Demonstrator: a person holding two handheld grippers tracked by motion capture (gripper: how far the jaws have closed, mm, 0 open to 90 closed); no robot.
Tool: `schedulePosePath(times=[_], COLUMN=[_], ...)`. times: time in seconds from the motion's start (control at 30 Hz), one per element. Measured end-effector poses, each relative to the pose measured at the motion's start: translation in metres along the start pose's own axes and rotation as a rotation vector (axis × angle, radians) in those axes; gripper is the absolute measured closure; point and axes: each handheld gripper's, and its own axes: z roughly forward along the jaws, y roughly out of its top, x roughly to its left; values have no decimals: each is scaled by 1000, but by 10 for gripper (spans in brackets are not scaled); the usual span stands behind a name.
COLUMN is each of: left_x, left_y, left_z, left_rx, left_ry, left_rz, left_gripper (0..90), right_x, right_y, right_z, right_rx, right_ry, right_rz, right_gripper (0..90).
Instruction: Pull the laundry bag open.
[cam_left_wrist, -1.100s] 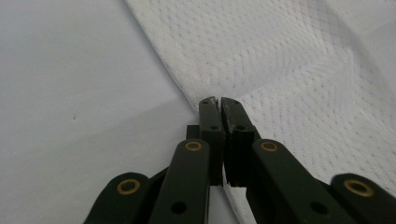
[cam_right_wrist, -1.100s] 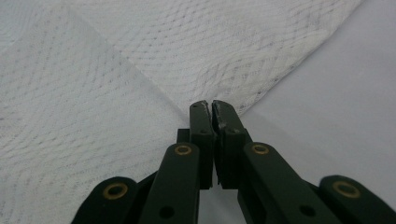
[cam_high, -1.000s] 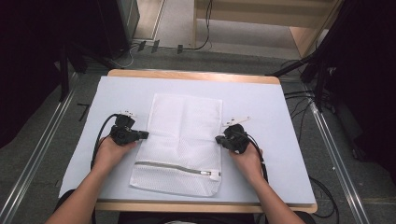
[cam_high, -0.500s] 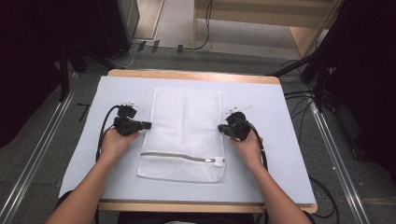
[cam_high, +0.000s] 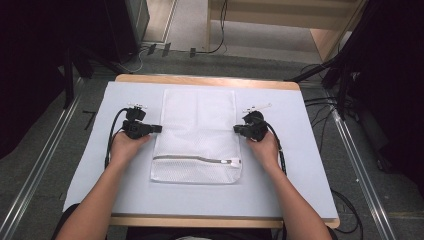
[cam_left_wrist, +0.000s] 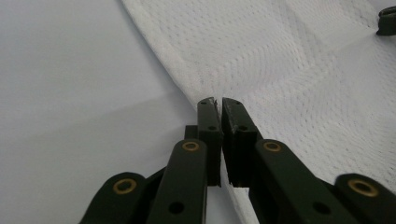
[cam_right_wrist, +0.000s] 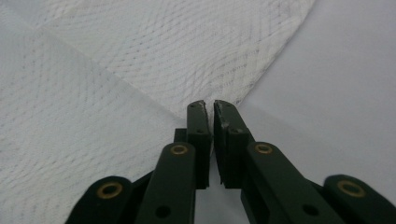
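Both claws flank an unlabelled white mesh bag (cam_high: 198, 135).

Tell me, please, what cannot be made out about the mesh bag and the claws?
High view: left claw and right claw are too small to show the gap; their jaws have just been opening.
Both gripper views: each claw's tips cover the hem of the mesh bag, so mesh between them is unclear.
High view: the zip pull is too small to tell if fully shut.

Both matte black two-jaw grippers, left (cam_high: 156, 128) and right (cam_high: 236, 129), carry brass-ringed rivets on flat link bars; black cables trail toward six o'clock beside bare forearms.
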Motion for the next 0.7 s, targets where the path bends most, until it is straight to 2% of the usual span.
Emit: schedulePosePath(times=[0.17, 0.27, 0.33, 0.43, 0.63, 0.7], left_x=[-1, -5, -8, -13, -25, -29], left_y=[0, 1, 1, 2, 1, 2], left_z=[-4, -5, -6, -8, -13, -14], left_rx=[-4, -8, -2, 5, 21, 11], left_ry=[-11, -20, -9, -25, -49, -68], left_rz=[16, 23, 33, 44, 69, 74], left_gripper=[738, 667, 634, 568, 510, 495], right_x=[-2, -3, -4, -4, -1, 0], right_y=[-1, -2, -2, -2, -4, -5], right_z=[-4, -6, -8, -11, -19, -21], right_rx=[-8, -4, -11, -14, -20, -17], right_ry=[2, 15, 27, 44, 56, 58], right_rz=[0, 0, 4, 8, -8, -10], right_gripper=[731, 686, 653, 599, 564, 561])
